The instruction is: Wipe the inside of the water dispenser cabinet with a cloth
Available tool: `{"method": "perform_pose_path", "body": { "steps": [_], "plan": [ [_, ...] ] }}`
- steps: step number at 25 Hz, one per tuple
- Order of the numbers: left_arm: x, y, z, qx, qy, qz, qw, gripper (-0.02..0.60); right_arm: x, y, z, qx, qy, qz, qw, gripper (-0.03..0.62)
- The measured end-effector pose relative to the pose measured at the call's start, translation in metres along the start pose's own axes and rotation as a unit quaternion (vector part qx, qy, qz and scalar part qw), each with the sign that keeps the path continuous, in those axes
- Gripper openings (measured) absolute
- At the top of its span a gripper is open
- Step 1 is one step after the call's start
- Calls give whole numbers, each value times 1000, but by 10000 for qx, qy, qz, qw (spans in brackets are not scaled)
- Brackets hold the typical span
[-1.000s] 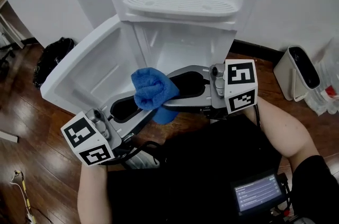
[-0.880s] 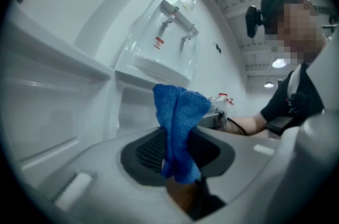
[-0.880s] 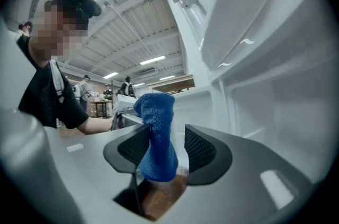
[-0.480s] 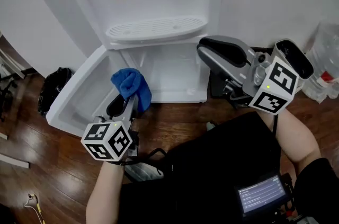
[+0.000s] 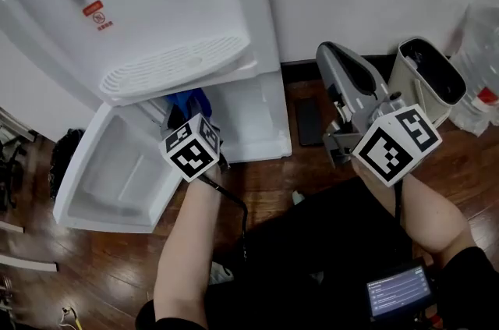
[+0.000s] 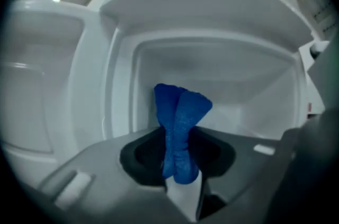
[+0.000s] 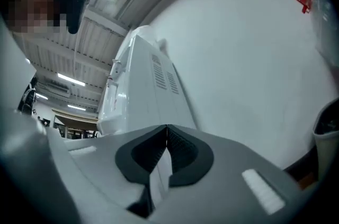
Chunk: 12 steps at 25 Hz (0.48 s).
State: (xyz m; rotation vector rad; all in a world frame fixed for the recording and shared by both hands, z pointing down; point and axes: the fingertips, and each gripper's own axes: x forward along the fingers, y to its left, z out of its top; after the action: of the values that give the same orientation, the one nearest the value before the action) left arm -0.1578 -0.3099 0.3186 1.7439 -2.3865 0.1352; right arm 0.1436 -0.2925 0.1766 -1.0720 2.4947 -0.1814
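Note:
The white water dispenser [image 5: 156, 1] stands at upper left with its lower cabinet door [image 5: 109, 180] swung open to the left. My left gripper [image 5: 189, 118] reaches under the drip tray [image 5: 179, 63] into the cabinet mouth, shut on a folded blue cloth [image 5: 187, 102]. In the left gripper view the cloth [image 6: 180, 117] sticks up between the pads of the left gripper [image 6: 179, 143], facing the bare white cabinet interior [image 6: 238, 74]. My right gripper [image 5: 334, 55] is held off to the right, shut and empty. The right gripper [image 7: 167, 133] points up along the dispenser's side [image 7: 153, 90].
A white bin [image 5: 429, 79] stands against the wall at right, beside a clear water bottle [image 5: 479, 102]. A dark mat [image 5: 308, 122] lies by the dispenser's base. A black bag [image 5: 66, 149] sits on the wooden floor at left. A small screen [image 5: 398, 289] hangs at my waist.
The left gripper carried the cloth forward into the cabinet opening. The right gripper let go of the cloth, swung away to the right and shut.

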Motion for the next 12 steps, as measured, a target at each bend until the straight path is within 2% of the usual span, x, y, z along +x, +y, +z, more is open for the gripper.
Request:
{"method": "perform_pose_path", "body": {
  "steps": [4,6,7,9,12],
  "plan": [
    [36,6,8,-15,-221,889,9958,118,4,-20,-20,505,328,-15,9982,6],
    [53,10,5,-85,-161,1116,9936,118,6,-26,-27,806,427,-1,9958,6],
    [61,9,5,-135,-133,1106,9937,118,7,-25,-29,942,460,63,9945,6],
    [74,-6,4,-158,-99,783,9968,118,9,-18,-30,1123,469,306,9921,5],
    [77,-53,0,101,-144,-154,9997,117,11,-6,-29,1242,468,597,9894,5]
  ]
}}
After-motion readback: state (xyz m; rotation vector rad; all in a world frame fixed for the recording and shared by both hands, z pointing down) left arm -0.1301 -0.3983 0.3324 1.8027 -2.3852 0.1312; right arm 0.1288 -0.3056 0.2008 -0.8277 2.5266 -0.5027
